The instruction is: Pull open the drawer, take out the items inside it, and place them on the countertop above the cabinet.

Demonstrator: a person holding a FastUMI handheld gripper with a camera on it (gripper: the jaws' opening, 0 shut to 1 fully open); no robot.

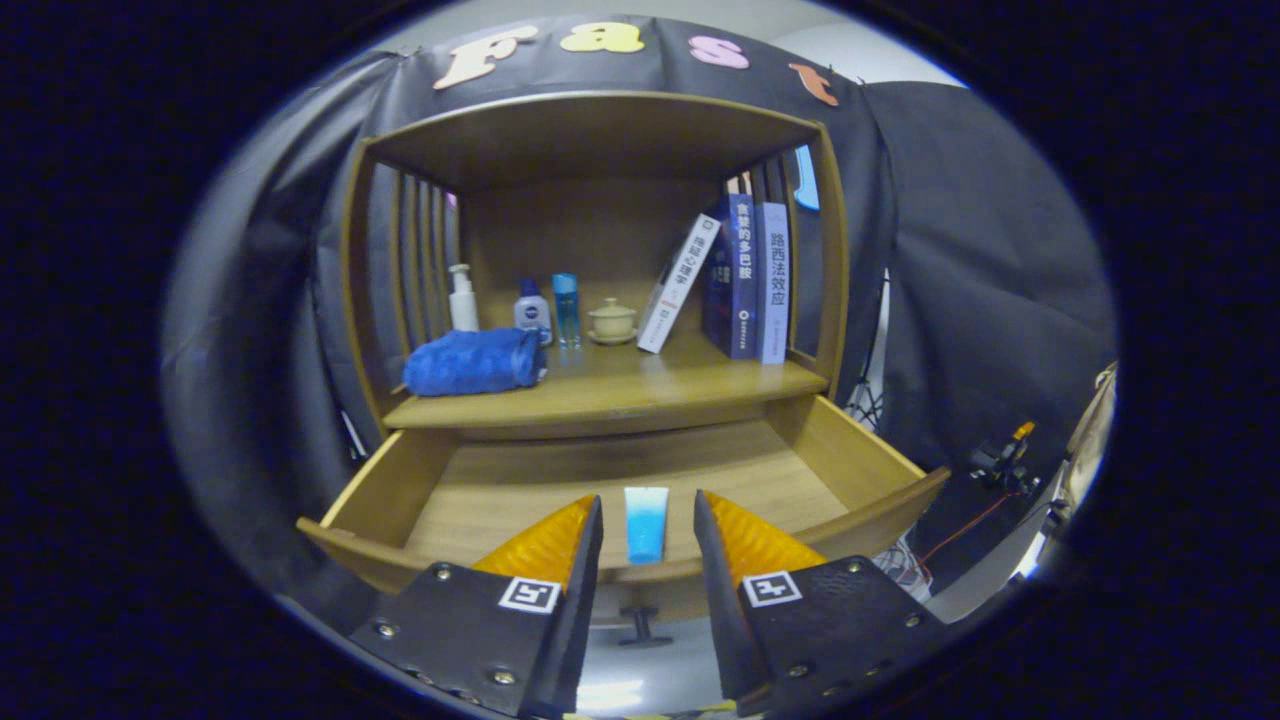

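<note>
We see the tool (648, 510) with its fingers spread apart, gripping nothing, above the front of the pulled-out drawer (880, 520). A small blue tube (646, 523) lies flat inside, between the fingertips. On the worktop (640, 385) above sit a rolled blue towel (472, 362), bottles (532, 310) and books (745, 275).

A wooden cabinet's desk (640, 385) carries a rolled blue towel (472, 362) — behind it a pump bottle (462, 300), two small bottles and a lidded cup (612, 321), with books (745, 280) leaning further right. Below the towel, the open drawer (500, 490) holds a blue tube (646, 523).
</note>
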